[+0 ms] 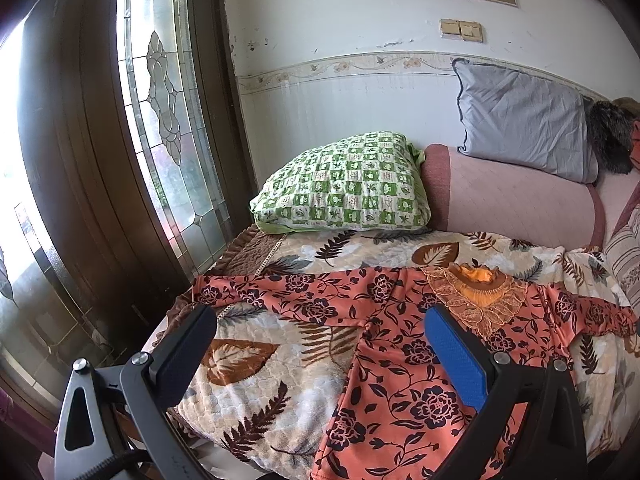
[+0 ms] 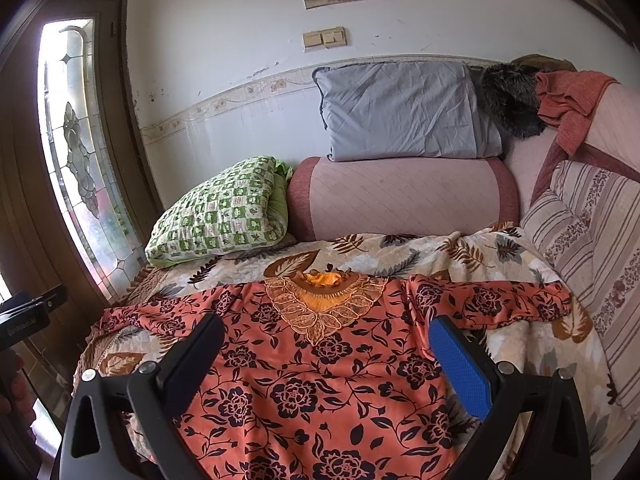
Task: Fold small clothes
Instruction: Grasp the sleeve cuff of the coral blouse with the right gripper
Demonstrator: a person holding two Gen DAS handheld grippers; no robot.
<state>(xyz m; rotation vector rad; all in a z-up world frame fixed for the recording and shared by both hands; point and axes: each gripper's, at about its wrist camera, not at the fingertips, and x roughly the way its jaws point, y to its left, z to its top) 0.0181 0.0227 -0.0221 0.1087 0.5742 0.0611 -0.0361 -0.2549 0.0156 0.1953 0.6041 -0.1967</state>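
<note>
— Nearest the lenses, both sets of fingers spread wide, nothing pinched: left gripper (image 1: 318,342) poised over the near left part of the garment, right gripper (image 2: 326,354) centred over its body. Why so wide?

— Probably to be ready for a first bite of cloth. No fold begun, judging by the flat lie. Blue pad on the right-side finger (image 2: 460,372) of each, dark pad opposite.

— And the floral top (image 2: 320,360) itself?

— Spread face up on the leaf-print blanket (image 2: 400,252) over the bed, hem toward the grippers, lace collar (image 2: 320,308) away from them. Left sleeve (image 1: 256,284) stretched out to one side, right sleeve (image 2: 500,296) to the other. Laid open like that, presumably so sleeves can be turned in before the body is doubled.

— Left gripper off to the side for a reason?

— Likely placed for the left sleeve or side seam; right gripper placed for the matching edge. A judgement only.

— Beyond the collar?

— Green checked pillow (image 1: 344,184) at the blanket's far left, pink bolster (image 2: 400,196) beside it, grey pillow (image 2: 404,112) resting on top against the wall. Striped cushion (image 2: 592,248) along the right. All well clear of the garment, leaving room to fold.

— Farthest?

— Wall switches (image 2: 324,38) above, stained-glass door (image 1: 168,100) at left.
</note>
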